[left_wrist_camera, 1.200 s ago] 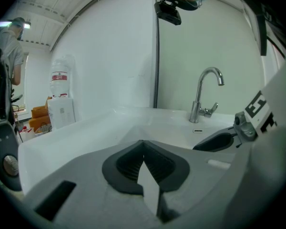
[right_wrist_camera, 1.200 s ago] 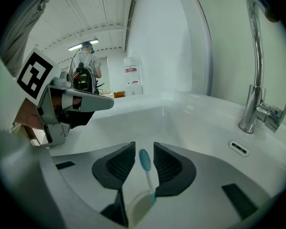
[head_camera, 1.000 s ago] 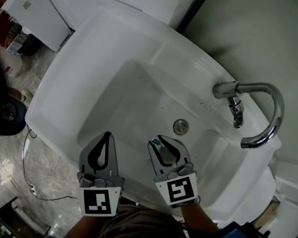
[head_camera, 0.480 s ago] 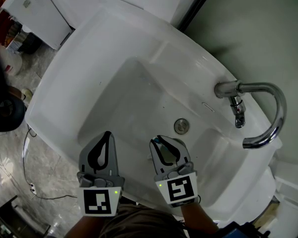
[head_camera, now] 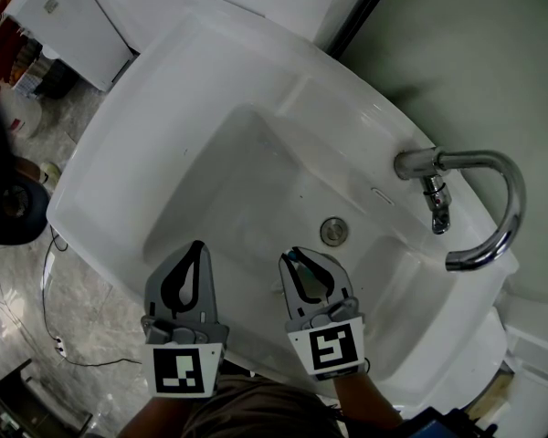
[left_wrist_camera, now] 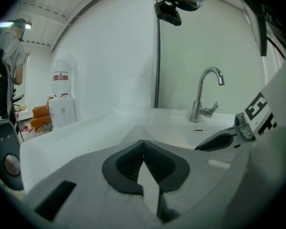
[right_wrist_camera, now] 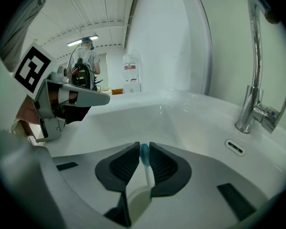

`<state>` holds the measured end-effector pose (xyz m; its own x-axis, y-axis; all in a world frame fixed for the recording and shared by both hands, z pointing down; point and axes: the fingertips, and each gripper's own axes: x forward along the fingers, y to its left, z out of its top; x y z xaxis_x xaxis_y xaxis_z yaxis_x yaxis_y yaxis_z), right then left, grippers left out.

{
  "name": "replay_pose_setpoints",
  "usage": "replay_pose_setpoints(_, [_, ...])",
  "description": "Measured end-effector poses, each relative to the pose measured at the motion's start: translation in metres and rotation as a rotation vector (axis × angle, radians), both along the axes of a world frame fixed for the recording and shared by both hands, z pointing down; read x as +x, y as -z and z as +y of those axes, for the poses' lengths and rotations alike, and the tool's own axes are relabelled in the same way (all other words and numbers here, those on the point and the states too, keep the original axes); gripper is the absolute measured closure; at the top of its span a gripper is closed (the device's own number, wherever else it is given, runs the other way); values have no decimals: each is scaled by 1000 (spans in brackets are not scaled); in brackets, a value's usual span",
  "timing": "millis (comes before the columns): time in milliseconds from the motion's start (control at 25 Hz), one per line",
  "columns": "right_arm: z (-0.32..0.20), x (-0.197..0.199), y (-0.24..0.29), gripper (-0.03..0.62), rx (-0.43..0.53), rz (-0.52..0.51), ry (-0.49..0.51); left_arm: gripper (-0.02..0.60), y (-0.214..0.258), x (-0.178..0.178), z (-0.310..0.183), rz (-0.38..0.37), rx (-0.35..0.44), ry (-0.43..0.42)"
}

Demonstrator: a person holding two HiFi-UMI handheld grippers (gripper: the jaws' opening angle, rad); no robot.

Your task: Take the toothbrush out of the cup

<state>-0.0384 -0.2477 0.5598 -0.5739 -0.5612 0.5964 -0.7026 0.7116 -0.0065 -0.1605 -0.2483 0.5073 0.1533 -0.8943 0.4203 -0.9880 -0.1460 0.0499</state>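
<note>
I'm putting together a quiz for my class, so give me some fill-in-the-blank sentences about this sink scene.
1. The left gripper has its fingers closed with ___ between them.
2. The toothbrush has ___ bristles.
3. A round metal ___ sits in the bottom of the sink.
Missing words: nothing; blue; drain.

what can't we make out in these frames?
- cup: right gripper view shows only a white sliver under the jaws; in head view the right gripper, jaws just closing on the toothbrush, covers it.
- toothbrush handle: lower part behind the jaws, both views.
- faucet spout: cut by right gripper view's top edge.
</note>
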Motion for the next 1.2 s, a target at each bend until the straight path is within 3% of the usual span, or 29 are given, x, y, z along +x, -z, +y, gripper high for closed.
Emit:
replay_pose_setpoints(520, [1, 14, 17, 530, 47, -7, -39, 566, 11, 12, 5, 0, 19, -18])
replay_pose_setpoints(1200, [13, 54, 47, 533, 130, -15, -174, 567, 33, 43, 15, 3, 62, -97])
